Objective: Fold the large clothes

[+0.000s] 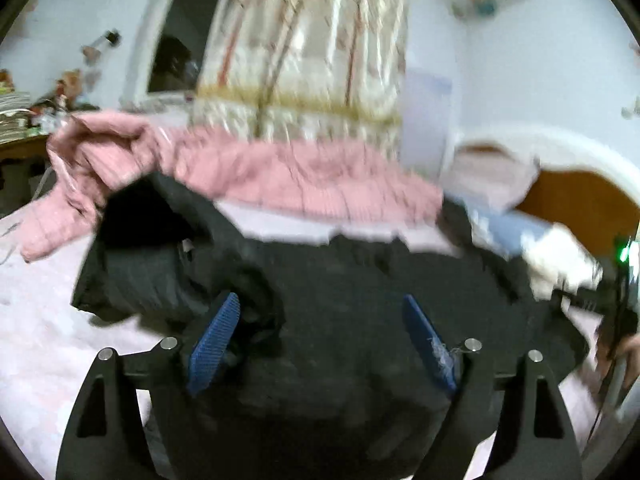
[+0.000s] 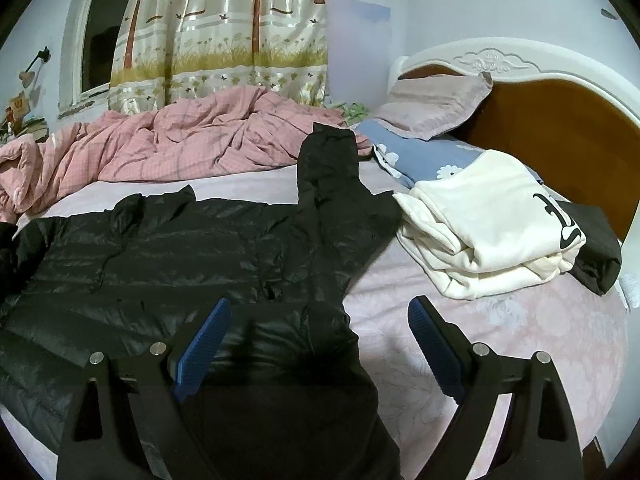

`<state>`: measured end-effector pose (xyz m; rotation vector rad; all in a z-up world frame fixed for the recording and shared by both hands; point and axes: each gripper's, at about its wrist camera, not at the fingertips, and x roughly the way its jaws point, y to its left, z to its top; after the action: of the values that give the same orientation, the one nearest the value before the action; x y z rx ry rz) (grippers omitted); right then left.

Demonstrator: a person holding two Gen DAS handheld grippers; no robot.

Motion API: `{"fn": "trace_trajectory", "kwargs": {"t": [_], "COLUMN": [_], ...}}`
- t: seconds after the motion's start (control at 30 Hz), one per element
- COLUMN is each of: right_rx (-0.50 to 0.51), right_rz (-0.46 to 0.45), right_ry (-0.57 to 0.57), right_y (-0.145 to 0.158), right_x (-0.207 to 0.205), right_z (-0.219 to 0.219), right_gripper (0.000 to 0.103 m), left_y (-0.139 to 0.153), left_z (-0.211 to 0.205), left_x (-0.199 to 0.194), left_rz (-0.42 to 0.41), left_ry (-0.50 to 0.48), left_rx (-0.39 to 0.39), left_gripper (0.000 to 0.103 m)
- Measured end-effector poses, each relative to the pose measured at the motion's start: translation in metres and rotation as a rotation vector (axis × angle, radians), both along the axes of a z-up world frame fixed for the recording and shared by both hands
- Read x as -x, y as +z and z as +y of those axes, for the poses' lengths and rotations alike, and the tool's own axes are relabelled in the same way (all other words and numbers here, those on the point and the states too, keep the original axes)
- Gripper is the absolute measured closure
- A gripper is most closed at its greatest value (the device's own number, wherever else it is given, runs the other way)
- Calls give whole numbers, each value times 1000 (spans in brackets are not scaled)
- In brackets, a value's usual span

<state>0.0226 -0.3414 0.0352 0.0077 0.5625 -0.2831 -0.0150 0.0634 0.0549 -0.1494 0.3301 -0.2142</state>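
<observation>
Black jacket (image 2: 168, 248) on bed (image 2: 500, 320): puffy, slippery, probably light; pinch sleeve cuff (image 2: 328, 136). Left gripper (image 1: 320, 344) and right gripper (image 2: 316, 344) both spread, empty.

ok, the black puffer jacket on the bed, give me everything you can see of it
The black puffer jacket is glossy and quilted in horizontal channels, thin and soft-looking. It lies spread roughly flat on the pale pink floral sheet, unfolded. One sleeve stretches toward the pink checked duvet and its end rests near it. In the left wrist view the far end looks bunched up, though blurred. Neither gripper holds it.
</observation>
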Motion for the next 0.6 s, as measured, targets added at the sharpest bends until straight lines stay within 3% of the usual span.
{"fn": "trace_trajectory", "kwargs": {"t": [0.1,0.23,0.33,0.5,0.53,0.57,0.6], "right_rx": [-1,18,30,77,87,92,96], "right_rz": [2,14,26,58,63,66,70], "right_ry": [5,6,17,27,27,27,28], "right_y": [0,-3,-8,-18,-20,-21,-22], "right_x": [0,-2,-3,-8,-9,-9,-10], "right_z": [0,6,14,27,29,29,31], "right_gripper": [11,11,11,11,11,11,11], "left_y": [11,20,30,9,4,0,-3], "left_z": [22,63,91,144,148,150,153], "left_x": [6,-11,-48,-99,-104,-108,-113], "left_rz": [-65,-73,-8,219,235,235,222], "left_ry": [96,132,146,59,47,5,-34], "left_rx": [40,117,86,329,351,368,388], "left_gripper": [6,4,4,5,11,26,34]}}
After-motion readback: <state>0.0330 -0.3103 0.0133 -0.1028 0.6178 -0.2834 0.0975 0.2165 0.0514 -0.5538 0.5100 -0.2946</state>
